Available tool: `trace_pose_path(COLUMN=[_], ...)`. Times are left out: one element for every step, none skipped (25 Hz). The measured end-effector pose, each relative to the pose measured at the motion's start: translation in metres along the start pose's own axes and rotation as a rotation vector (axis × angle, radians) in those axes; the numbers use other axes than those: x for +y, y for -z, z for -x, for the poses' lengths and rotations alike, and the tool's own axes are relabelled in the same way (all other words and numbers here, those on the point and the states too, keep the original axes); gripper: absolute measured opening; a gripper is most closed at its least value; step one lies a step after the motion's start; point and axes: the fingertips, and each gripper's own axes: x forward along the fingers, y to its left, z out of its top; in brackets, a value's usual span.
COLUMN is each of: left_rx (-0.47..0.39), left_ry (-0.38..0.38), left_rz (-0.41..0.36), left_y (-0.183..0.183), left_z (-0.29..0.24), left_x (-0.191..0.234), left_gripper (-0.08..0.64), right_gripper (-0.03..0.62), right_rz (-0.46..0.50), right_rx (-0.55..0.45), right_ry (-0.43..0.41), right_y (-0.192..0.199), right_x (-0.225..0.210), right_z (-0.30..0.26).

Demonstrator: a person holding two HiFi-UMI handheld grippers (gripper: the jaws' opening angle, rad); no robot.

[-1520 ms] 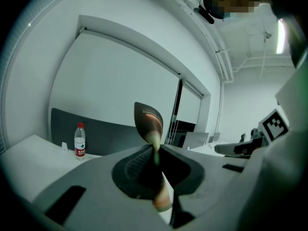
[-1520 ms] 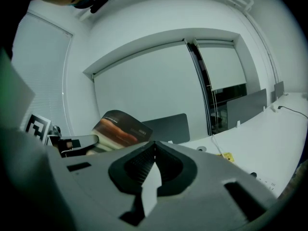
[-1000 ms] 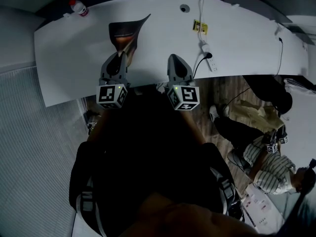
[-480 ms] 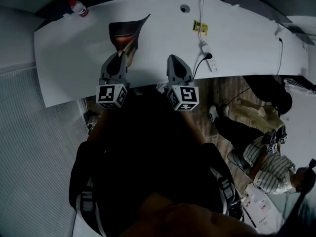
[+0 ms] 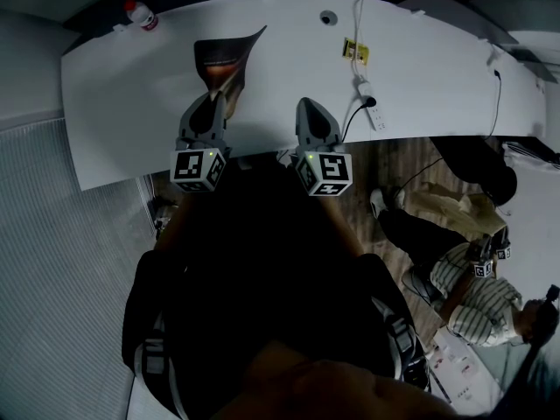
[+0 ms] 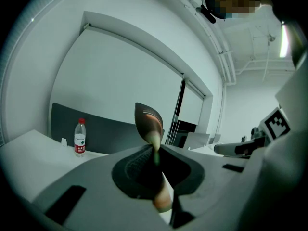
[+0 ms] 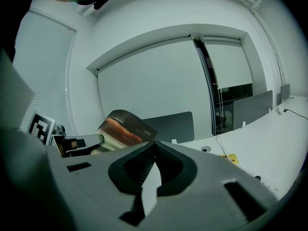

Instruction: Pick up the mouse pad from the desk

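Mouse pad (image 5: 224,59) first: we see it held up off the white desk (image 5: 437,68), in the upper left of the head view. The left gripper (image 5: 214,97) has its jaws clamped on the pad's narrow lower edge. In the left gripper view the pad rises out of the jaws and curls over at its top, its dark face banded with orange-brown. In the right gripper view the same pad shows at the left of the frame, in the air against the wall.

We find the right gripper (image 5: 306,103) just beside the left one, toward the centre of the head view. Its jaws are pressed together with nothing between them, over the near edge of the desk.

Farther off, a water bottle (image 5: 140,13) with a red cap stands upright near the desk's upper left corner. A white power strip (image 5: 368,94) and a yellow tag (image 5: 354,49) lie right of centre. A person in a striped top (image 5: 477,291) sits at the lower right.
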Motion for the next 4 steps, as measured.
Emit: trace_pose_path(left_rx=[0.000,0.000,-0.001,-0.002], left_ry=[0.000,0.002,0.003,0.005], left_rz=[0.001,0.001,0.000,-0.002], left_y=[0.0005,0.0010,0.0015,0.0020], left_z=[-0.0005,-0.0011,-0.0018,-0.0025], left_x=[0.0000,0.0001,0.0002,0.0003], left_gripper=[0.029,0.029,0.029,0.029], right_gripper=[0.000,0.000,0.000,0.000], right_rz=[0.000,-0.001,-0.001,-0.001], right_rx=[0.000,0.000,0.000,0.000], right_ry=[-0.001,-0.002,-0.003,-0.004], right_y=[0.0003,0.0007,0.0011,0.0015], right_x=[0.0000,-0.0001,-0.0003,-0.0004], right_z=[-0.0006,-0.0013,-0.0020,-0.0027])
